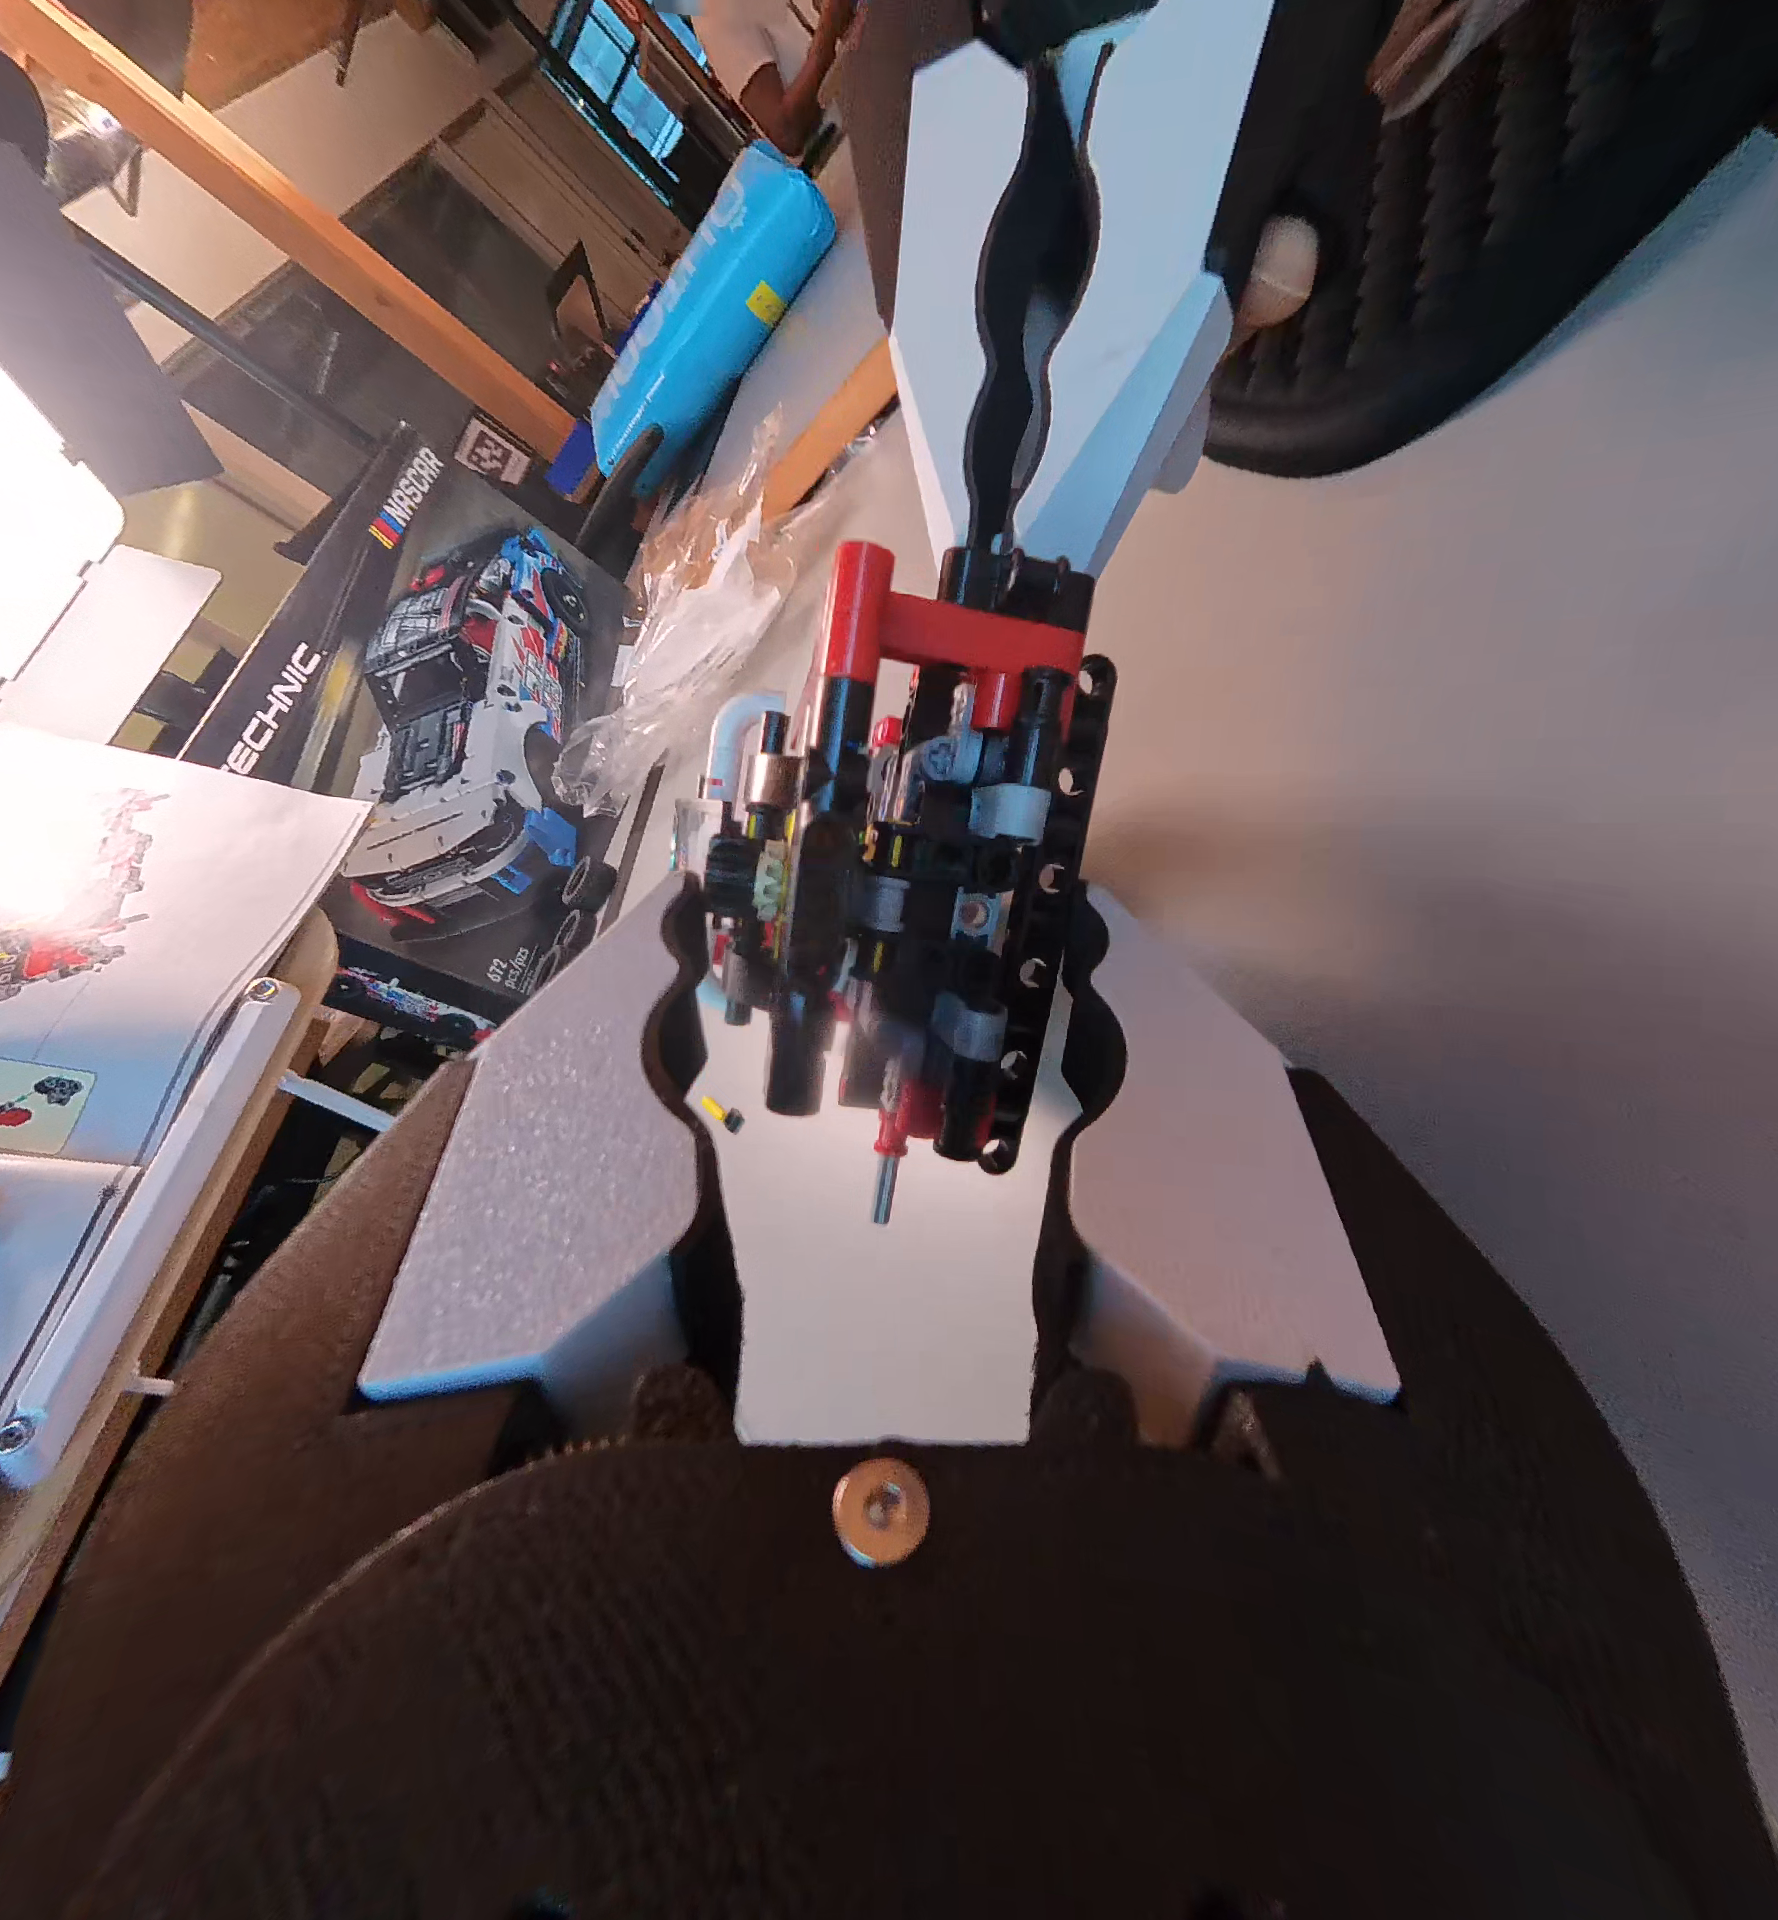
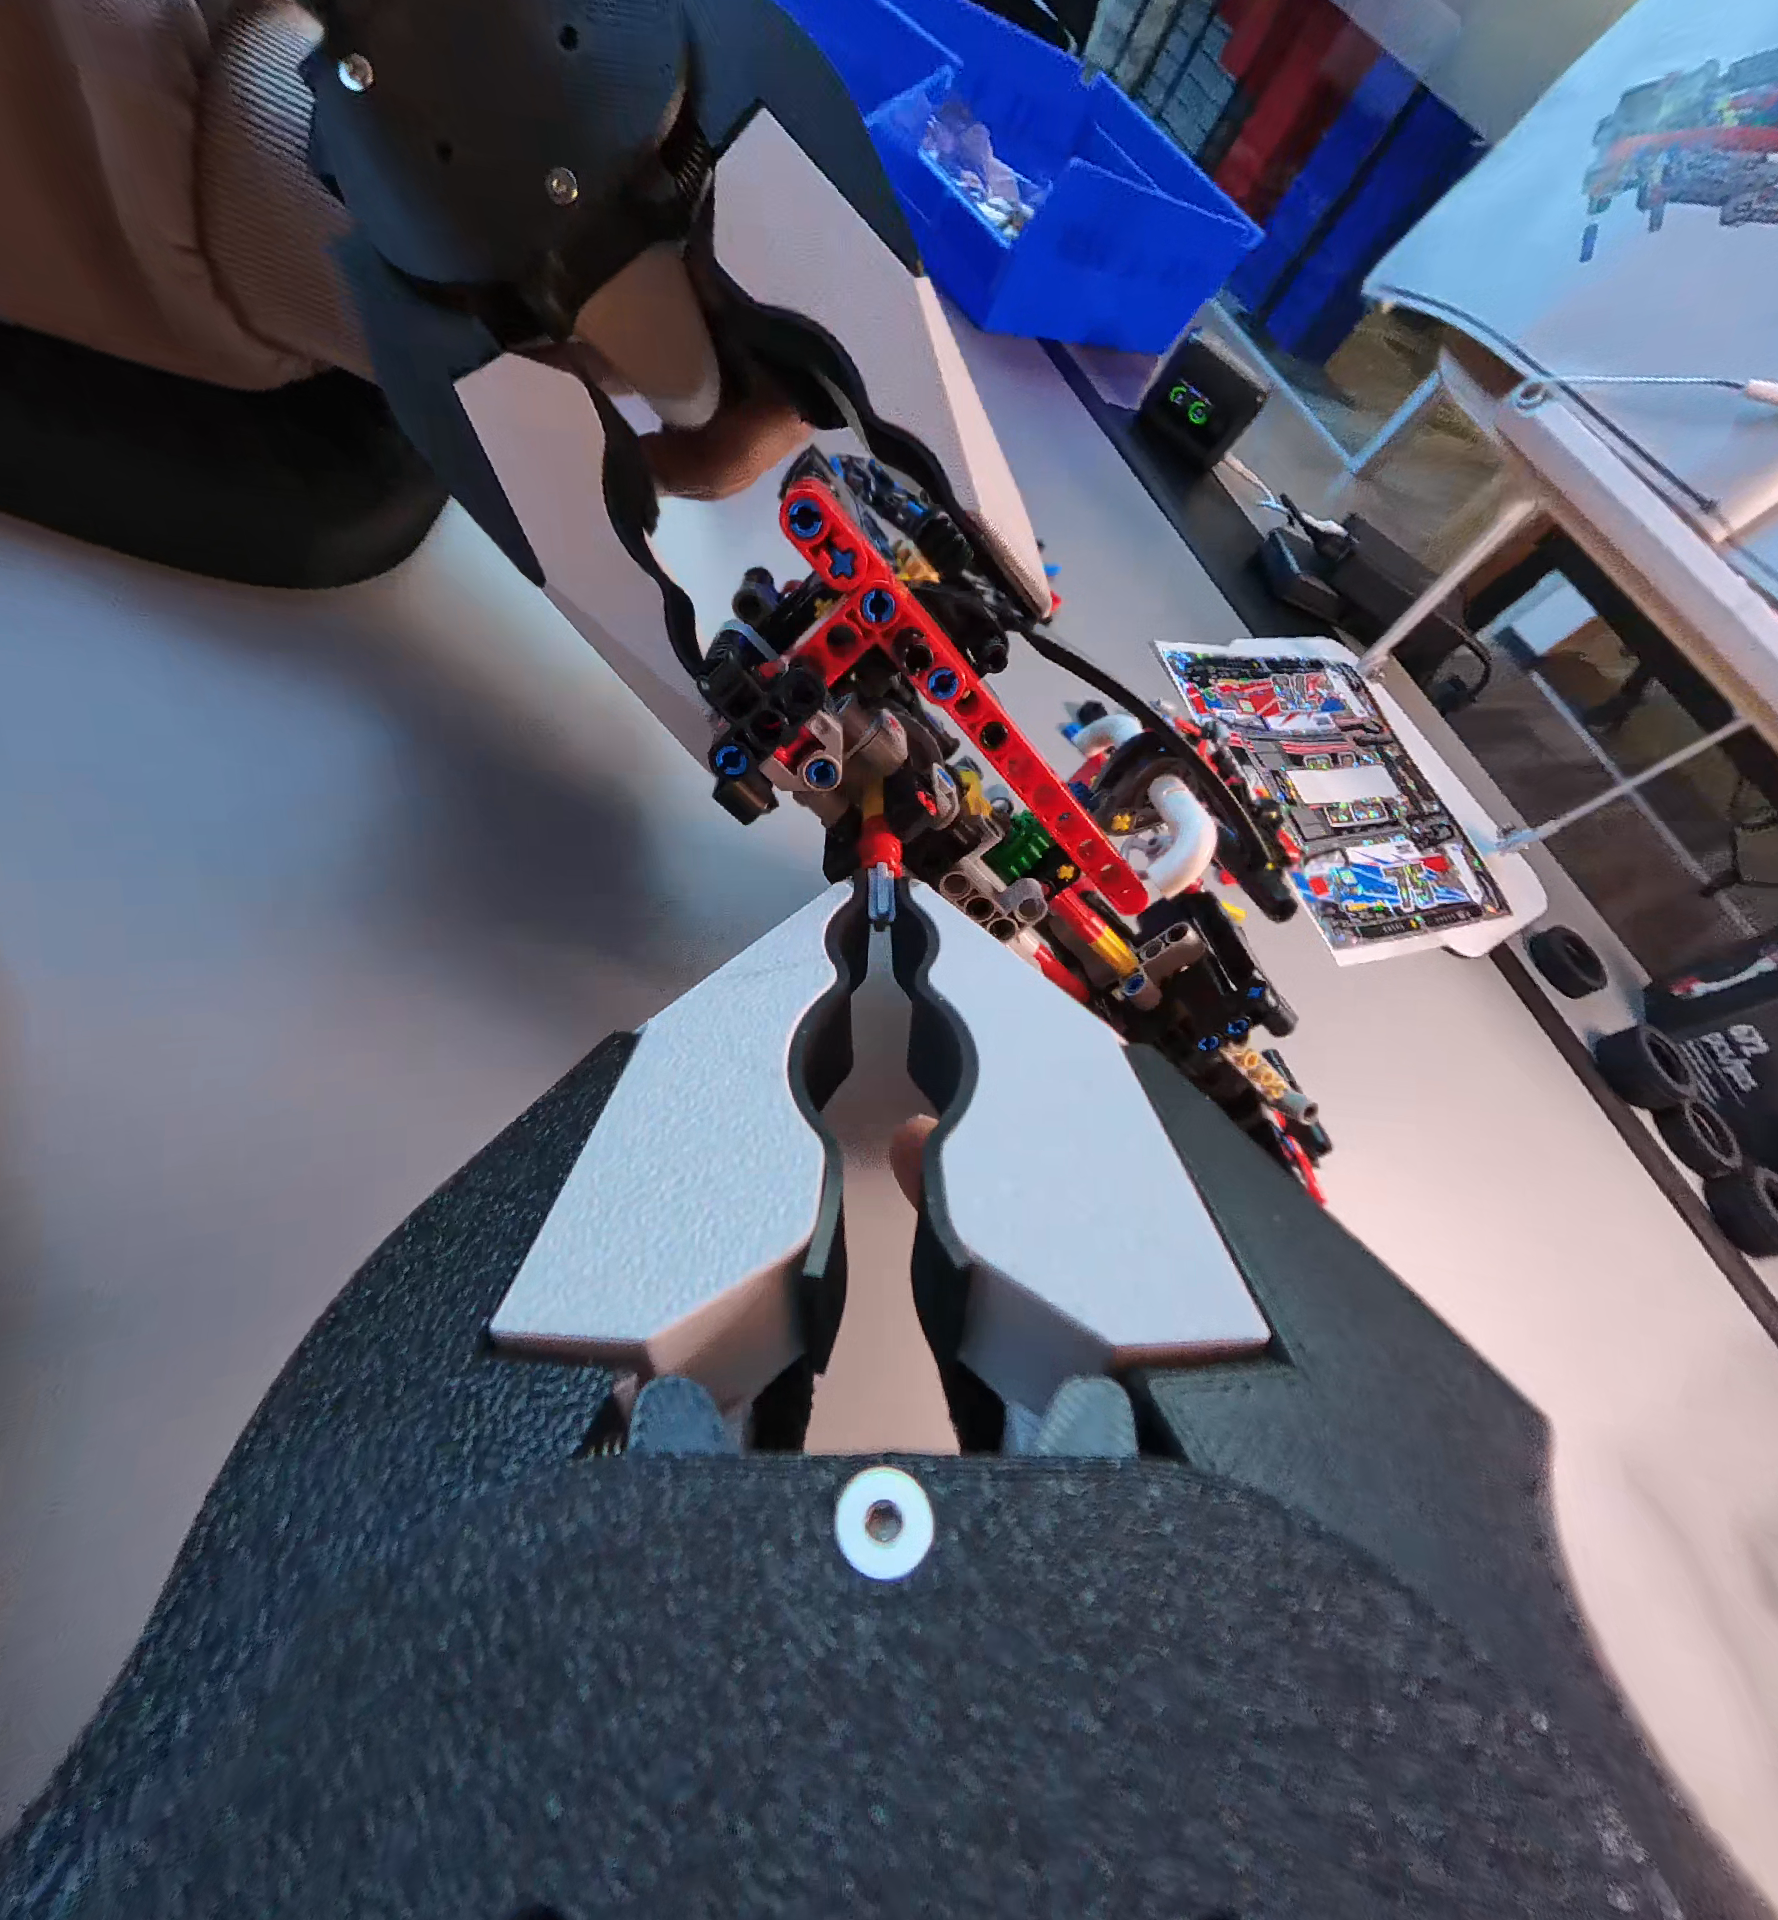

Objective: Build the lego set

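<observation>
One partly built lego assembly (image 1: 900,883) hung above the pale surface (image 1: 1487,935), held between two grippers. The left gripper (image 1: 885,925) was clamped around its black-and-red body, the fingers wide apart with the model filling the gap. The right gripper (image 2: 883,902) had its fingers nearly together, pinched on a thin grey axle (image 2: 881,894) that stuck out of the model's end. One set box (image 1: 469,748) lay to the left beside one open instruction booklet (image 1: 85,914) and crumpled clear bags (image 1: 698,613). In the right wrist view, one sticker sheet (image 2: 1342,790) lay flat, three black tyres (image 2: 1649,1065) sat near the edge, and two blue bins (image 2: 1051,197) stood behind. The model's far side was hidden; a fingertip (image 2: 911,1148) showed between the right gripper's fingers.
</observation>
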A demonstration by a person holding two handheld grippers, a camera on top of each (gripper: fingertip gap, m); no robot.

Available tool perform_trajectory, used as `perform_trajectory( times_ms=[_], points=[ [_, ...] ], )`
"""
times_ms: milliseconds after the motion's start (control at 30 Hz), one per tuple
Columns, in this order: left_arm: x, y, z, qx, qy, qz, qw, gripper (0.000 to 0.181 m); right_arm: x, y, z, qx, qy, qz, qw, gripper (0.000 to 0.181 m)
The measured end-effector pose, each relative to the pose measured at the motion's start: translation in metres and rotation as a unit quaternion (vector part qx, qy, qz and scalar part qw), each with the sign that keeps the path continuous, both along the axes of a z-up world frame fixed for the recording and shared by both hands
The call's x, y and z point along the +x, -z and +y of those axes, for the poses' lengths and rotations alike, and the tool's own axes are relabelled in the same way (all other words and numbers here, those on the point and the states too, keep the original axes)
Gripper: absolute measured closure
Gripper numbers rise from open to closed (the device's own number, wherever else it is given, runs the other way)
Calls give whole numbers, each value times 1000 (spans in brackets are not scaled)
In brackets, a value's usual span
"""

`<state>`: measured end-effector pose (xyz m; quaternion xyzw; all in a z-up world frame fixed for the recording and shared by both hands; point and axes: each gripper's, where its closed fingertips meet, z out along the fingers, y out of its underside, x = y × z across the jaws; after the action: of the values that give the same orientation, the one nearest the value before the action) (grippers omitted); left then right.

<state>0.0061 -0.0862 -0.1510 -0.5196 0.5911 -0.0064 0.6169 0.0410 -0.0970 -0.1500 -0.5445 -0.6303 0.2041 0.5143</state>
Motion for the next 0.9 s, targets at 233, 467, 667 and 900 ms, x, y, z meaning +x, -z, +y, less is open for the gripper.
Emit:
perform_trajectory(
  times_ms=[233,467,667,900],
  points=[
    [-17,51,20,-65,-44,68,995,102,-14,36,1,-1,90,-18,996,181],
    [-46,52,21,-193,-71,18,979,93,-40,56,22,-23,181,-36,983,180],
    [-55,64,21,-414,-103,-146,893,66,-58,80,14,-71,180,-75,978,177],
    [-61,63,34,-383,-132,-138,904,86,-42,11,-6,-204,61,22,977,158]
  ],
)
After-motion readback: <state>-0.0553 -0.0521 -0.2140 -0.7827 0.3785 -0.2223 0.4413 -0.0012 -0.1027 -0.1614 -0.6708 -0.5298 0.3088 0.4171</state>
